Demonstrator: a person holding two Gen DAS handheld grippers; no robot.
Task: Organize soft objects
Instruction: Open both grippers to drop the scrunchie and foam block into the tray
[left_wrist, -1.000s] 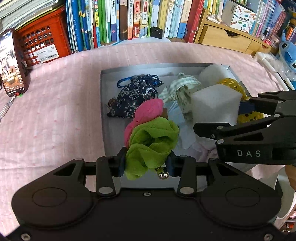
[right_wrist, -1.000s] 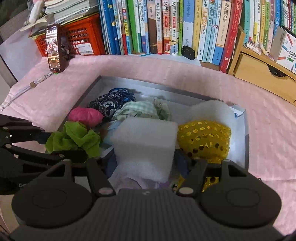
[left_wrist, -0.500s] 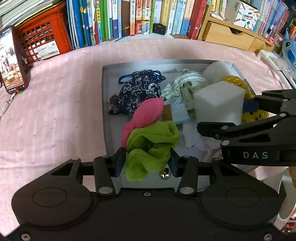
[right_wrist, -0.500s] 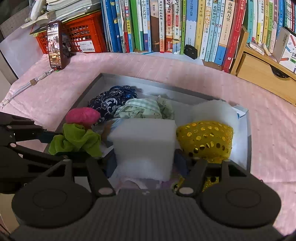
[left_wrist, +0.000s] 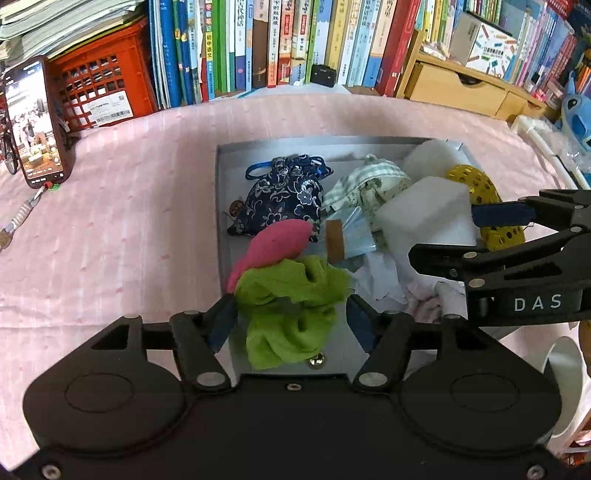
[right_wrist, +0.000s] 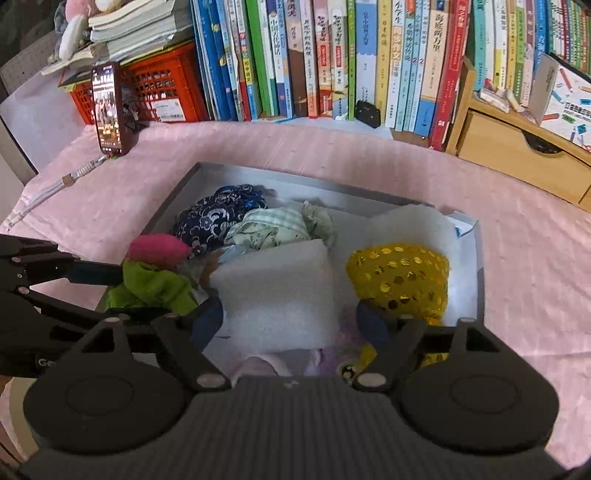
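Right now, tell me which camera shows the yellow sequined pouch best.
The right wrist view: the yellow sequined pouch sits near the frame centre inside the grey box, its sequined top showing. In the left wrist view, the white foam block and the right gripper hide much of it.

Green cloth (left_wrist: 291, 306) between gripper (left_wrist: 288, 321) fingers, seemingly loose
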